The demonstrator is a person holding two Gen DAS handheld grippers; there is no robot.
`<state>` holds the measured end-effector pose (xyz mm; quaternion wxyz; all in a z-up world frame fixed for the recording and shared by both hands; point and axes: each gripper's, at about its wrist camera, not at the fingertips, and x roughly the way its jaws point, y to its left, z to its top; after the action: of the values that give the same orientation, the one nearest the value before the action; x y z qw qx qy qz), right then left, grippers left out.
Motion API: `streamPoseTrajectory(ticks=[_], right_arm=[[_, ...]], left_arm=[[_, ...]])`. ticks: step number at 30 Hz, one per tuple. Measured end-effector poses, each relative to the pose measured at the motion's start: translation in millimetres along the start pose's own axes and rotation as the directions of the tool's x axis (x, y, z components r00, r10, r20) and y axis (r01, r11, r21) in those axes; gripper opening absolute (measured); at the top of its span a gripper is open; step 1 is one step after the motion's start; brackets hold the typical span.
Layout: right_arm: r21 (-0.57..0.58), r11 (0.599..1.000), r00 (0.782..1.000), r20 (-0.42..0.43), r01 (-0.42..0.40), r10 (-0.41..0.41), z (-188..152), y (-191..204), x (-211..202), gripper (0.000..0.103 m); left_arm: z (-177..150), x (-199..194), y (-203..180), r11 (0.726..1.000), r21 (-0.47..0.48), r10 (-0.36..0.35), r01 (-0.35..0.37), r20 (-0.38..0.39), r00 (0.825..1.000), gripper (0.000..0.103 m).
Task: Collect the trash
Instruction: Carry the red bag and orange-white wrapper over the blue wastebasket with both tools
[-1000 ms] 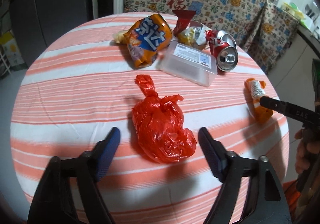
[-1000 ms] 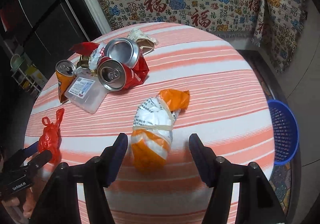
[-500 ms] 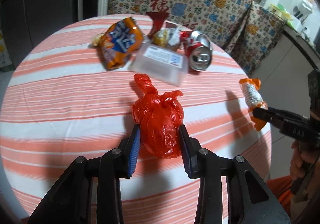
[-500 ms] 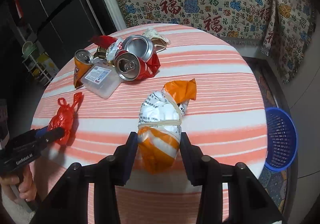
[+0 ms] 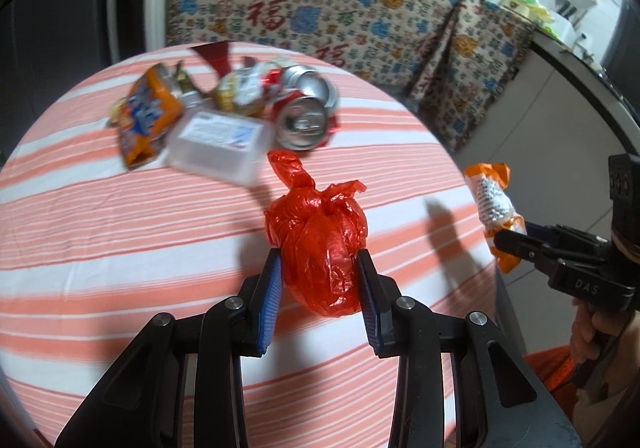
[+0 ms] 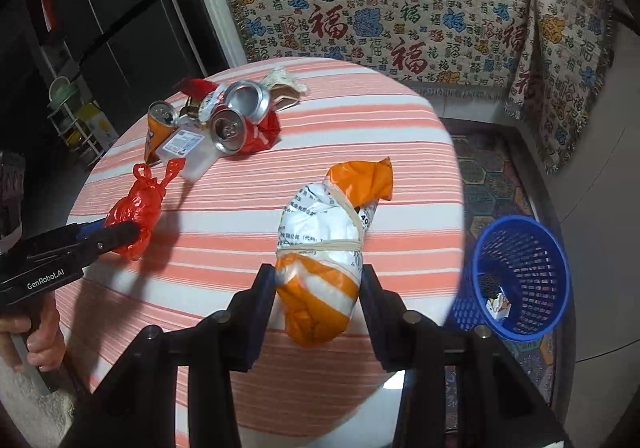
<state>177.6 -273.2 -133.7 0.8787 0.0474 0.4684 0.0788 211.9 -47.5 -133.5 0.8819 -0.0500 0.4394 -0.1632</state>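
Observation:
A knotted red plastic bag [image 5: 316,224] hangs just above the striped round table [image 5: 100,228], with my left gripper [image 5: 319,264] shut on its lower half. In the right wrist view the same red bag [image 6: 136,208] and left gripper [image 6: 124,234] are at the table's left edge. An orange and white bundle [image 6: 328,224], tied with rubber bands, is lifted off the table [image 6: 400,152]; my right gripper [image 6: 316,276] is shut on its lower end. The left wrist view shows that bundle [image 5: 490,200] past the table's right edge. A blue mesh basket [image 6: 532,256] stands on the floor to the right.
At the table's far side lie crushed red cans [image 5: 304,120], an orange snack bag [image 5: 144,120], a clear plastic box [image 5: 220,144] and wrappers. A patterned cloth [image 5: 320,8] covers furniture behind. A hand [image 6: 36,332] holds the left gripper's handle.
Both grippers closed from open, the left on the red bag and the right on the orange and white bundle. Both then lifted their loads off the table and drew back.

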Motion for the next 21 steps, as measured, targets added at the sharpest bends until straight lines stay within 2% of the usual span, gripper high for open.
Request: streamPoseTrajectory(ticks=[9,14,21], right_arm=[[0.075,0.996,0.998,0.047,0.039,-0.043,-2,-63,-24,0.043],[0.139,0.988,0.993,0.079,0.073,-0.084,3,-108,-37,0.043],[0.208,0.968,0.983,0.084,0.141,-0.161,9,-174,-41,0.043]], left_arm=[[26,16,-63,0.994,0.069,-0.083,0.083,-0.007,0.997,0.035],[47,26,-110,0.987,0.113,-0.115,0.114,0.001,0.993,0.035],[77,67,-179,0.965,0.161,-0.204,0.206,-0.028,0.979,0.035]])
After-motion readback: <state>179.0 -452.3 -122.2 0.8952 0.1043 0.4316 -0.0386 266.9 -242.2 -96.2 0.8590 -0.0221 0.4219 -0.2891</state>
